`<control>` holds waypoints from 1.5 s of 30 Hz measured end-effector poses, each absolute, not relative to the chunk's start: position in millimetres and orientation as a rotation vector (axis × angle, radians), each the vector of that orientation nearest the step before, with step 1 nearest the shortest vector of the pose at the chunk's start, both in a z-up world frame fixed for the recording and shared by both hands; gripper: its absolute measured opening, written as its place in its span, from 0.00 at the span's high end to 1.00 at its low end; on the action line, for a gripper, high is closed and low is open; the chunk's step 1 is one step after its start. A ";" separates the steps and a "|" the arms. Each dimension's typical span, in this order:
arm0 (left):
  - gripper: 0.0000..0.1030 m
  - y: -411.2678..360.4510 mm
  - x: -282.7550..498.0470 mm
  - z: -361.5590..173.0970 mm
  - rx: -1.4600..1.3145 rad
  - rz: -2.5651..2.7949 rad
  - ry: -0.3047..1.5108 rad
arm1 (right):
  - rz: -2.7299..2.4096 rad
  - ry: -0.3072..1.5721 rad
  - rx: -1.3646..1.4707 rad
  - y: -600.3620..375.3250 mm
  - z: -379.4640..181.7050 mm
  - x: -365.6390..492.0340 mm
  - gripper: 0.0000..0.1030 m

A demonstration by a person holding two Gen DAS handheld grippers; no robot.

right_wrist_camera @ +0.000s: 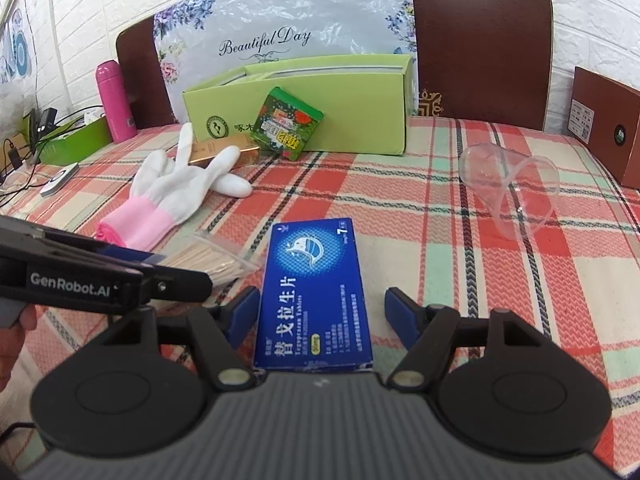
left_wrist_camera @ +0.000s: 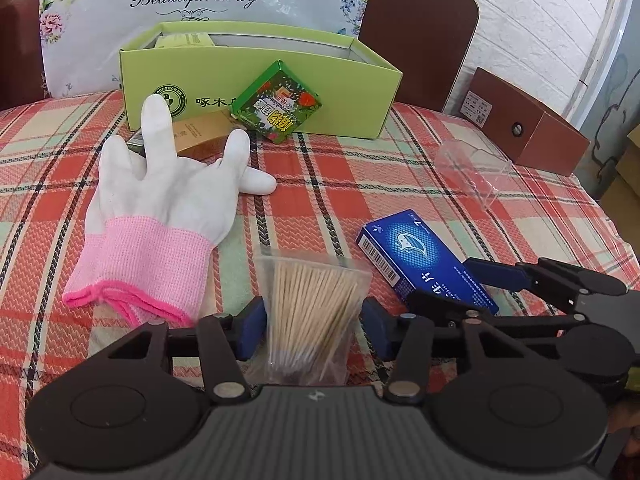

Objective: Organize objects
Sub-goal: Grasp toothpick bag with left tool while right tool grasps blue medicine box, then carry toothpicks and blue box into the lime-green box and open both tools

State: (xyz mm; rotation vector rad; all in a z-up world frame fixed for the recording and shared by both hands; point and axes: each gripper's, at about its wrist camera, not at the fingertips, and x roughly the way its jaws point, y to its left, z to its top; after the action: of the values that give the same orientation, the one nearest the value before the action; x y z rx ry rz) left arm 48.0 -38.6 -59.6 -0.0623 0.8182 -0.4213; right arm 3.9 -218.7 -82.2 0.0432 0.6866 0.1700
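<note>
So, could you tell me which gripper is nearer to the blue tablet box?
Right. The right gripper has its open fingers either side of the blue tablet box; the left gripper sits beside it, straddling the toothpick bag.

My matt woven checked tablecloth (left_wrist_camera: 400,184) carries a knitted cotton glove (left_wrist_camera: 168,200), wooden toothpicks in a clear plastic bag (left_wrist_camera: 312,320), a glossy cardboard tablet box (right_wrist_camera: 316,292).

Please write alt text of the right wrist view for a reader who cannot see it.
An open right claw straddles a flat blue cardboard tablet box on a red plaid tablecloth. Behind lie a white fabric glove with pink cuff, a clear plastic cup on its side, and a light green open cardboard box.
</note>
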 end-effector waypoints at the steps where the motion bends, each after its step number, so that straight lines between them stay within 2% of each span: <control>1: 0.47 -39.0 47.9 -59.5 -0.059 -0.422 0.815 | 0.171 0.688 0.037 -218.2 -82.8 4.8 0.35; 3: 0.50 -40.2 48.1 -60.0 -0.032 -0.430 0.815 | 0.181 0.695 0.035 -217.3 -84.1 6.6 0.46; 5: 0.63 -39.5 48.7 -59.8 -0.031 -0.438 0.818 | 0.179 0.694 0.035 -216.5 -84.3 6.1 0.46; 12: 0.78 -29.0 50.2 -53.6 -0.115 -0.453 0.835 | 0.173 0.667 0.046 -218.9 -75.7 1.2 0.46; 29: 0.80 -14.7 74.9 29.2 -0.244 -0.478 0.624 | 0.132 0.494 0.028 -235.2 -18.0 17.4 0.46; 45: 0.80 -36.7 161.9 82.2 -0.379 -0.422 0.458 | 0.118 0.394 0.018 -227.9 20.3 120.6 0.46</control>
State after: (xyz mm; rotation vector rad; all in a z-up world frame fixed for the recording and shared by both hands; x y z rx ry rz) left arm 161.9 -36.7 82.2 -0.3794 0.4575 -0.4221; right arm 120.6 -227.9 20.3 0.0178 0.3944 0.1185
